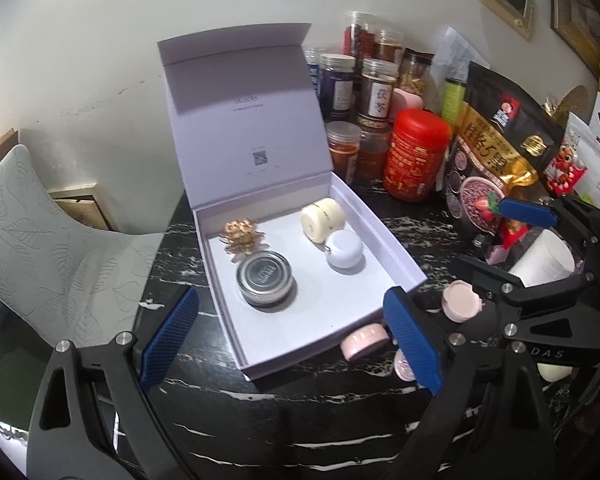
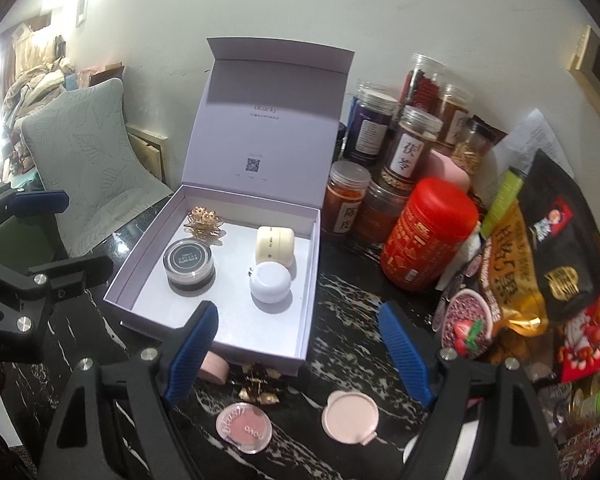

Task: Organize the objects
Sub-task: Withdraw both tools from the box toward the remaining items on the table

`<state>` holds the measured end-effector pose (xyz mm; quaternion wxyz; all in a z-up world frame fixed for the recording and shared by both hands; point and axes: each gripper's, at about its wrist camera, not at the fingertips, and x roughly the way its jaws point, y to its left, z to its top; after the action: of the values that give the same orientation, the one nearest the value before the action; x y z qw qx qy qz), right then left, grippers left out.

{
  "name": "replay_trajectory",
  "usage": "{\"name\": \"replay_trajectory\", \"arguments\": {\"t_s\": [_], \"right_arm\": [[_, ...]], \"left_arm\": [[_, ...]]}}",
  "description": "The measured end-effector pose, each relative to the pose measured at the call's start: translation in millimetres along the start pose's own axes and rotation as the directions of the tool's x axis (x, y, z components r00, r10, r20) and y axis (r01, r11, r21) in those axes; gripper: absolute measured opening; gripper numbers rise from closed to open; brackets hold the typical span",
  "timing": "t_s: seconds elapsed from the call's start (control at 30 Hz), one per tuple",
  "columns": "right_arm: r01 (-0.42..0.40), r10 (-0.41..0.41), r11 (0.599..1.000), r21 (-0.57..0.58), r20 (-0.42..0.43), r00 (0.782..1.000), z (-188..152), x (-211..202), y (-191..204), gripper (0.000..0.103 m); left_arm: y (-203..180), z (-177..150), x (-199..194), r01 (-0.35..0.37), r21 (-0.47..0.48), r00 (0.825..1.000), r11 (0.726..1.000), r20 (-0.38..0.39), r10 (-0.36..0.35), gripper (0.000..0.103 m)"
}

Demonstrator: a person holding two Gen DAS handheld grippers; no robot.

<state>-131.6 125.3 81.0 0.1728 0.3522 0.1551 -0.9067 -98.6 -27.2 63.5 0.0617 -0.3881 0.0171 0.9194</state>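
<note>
2 pink compacts (image 2: pixel 350 416); box (image 2: pixel 140 276) holds 3 jars (image 2: pixel 270 282).

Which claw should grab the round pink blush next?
Probably the right claw: open and empty, with the blush lying on the black table just below it. The left claw faces the box.

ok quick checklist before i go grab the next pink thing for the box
1. Left gripper empty, jaws apart: ok.
2. Right gripper empty, jaws apart: ok.
3. Box lid standing open: ok.
4. Free floor in the box: ok, the near half is bare; dark jar, white jar, cream jar and gold ornament sit toward the back.
5. Blush compact and pink round case clear to reach on the table: ok.
6. Small pink jar clear to grasp: cannot tell, it lies close by the box front, partly hidden by a finger.
</note>
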Motion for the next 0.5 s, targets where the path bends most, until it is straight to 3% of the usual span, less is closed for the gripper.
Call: {"name": "replay_trajectory", "arguments": {"t_s": [0.5], "right_arm": [[0.05, -0.047, 0.997, 0.053, -0.062, 0.997, -49.5, -5.2, -15.5, 0.084]], "left_arm": [[-29.7, -36.1, 21.6, 0.067, 0.009, 0.995, 0.998, -0.08, -0.066, 0.093]]}}
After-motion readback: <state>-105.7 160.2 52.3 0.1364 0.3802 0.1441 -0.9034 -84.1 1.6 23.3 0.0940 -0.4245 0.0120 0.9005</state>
